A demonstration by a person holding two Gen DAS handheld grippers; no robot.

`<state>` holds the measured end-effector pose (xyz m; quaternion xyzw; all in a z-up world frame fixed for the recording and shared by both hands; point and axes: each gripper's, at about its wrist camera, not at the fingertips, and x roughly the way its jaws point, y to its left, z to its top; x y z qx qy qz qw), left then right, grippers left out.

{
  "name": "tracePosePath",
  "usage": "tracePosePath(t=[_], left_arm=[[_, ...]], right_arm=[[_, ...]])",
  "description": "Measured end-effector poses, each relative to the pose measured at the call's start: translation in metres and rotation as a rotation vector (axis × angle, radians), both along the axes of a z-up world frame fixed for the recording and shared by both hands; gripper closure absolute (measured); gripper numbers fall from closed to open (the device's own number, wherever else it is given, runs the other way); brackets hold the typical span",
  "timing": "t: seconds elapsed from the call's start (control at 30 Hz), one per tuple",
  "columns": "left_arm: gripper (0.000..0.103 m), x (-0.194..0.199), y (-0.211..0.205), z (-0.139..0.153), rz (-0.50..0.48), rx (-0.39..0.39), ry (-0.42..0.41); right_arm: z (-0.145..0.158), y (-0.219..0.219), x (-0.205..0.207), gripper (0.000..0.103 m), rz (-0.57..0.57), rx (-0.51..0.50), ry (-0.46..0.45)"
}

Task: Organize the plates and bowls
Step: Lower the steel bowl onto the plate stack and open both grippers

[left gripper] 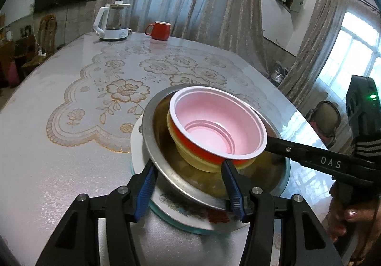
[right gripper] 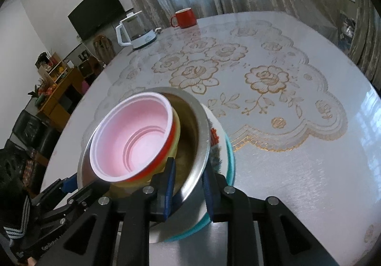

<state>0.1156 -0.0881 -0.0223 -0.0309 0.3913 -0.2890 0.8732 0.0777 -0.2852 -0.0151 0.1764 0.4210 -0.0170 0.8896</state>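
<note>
Stacking: one pink bowl (left gripper: 218,127), one steel basin (left gripper: 166,170), one plate (left gripper: 181,214); left tongs (left gripper: 190,191) half-open, empty; right tongs (right gripper: 188,191) opening around basin rim.

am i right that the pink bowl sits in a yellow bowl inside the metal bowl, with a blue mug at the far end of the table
Nearly. The mug is red, not blue, as the left wrist view shows. The rest holds: the pink bowl sits in the yellow bowl inside the metal bowl.

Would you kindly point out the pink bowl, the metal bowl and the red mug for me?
pink bowl (left gripper: 214,123): left wrist view, on its inner wall.
metal bowl (right gripper: 190,137): right wrist view, on its inner wall.
red mug (left gripper: 162,30): left wrist view, on its side.
</note>
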Motion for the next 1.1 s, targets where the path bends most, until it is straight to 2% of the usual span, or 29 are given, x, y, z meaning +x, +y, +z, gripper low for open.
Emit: tracePosePath(t=[0.17, 0.27, 0.4, 0.83, 1.03, 1.1], left_arm=[[0.047, -0.002, -0.001, 0.001, 0.017, 0.022, -0.012], [0.047, -0.002, 0.002, 0.002, 0.032, 0.022, -0.008], [0.046, -0.003, 0.005, 0.004, 0.051, 0.031, -0.015], [0.043, -0.008, 0.011, 0.005, 0.074, 0.046, -0.015], [0.030, -0.015, 0.017, 0.007, 0.087, 0.047, -0.018], [0.017, -0.018, 0.022, 0.009, 0.098, 0.038, -0.020]], right_arm=[[0.000, -0.002, -0.001, 0.083, -0.017, -0.019, -0.021], [0.001, -0.002, -0.001, 0.083, -0.039, -0.067, -0.048], [-0.003, -0.005, 0.001, 0.083, -0.030, -0.027, -0.043], [-0.005, 0.002, 0.002, 0.082, -0.013, -0.029, -0.035], [-0.006, 0.003, 0.000, 0.081, -0.013, -0.026, -0.033], [-0.006, 0.003, -0.002, 0.081, -0.014, -0.016, -0.031]])
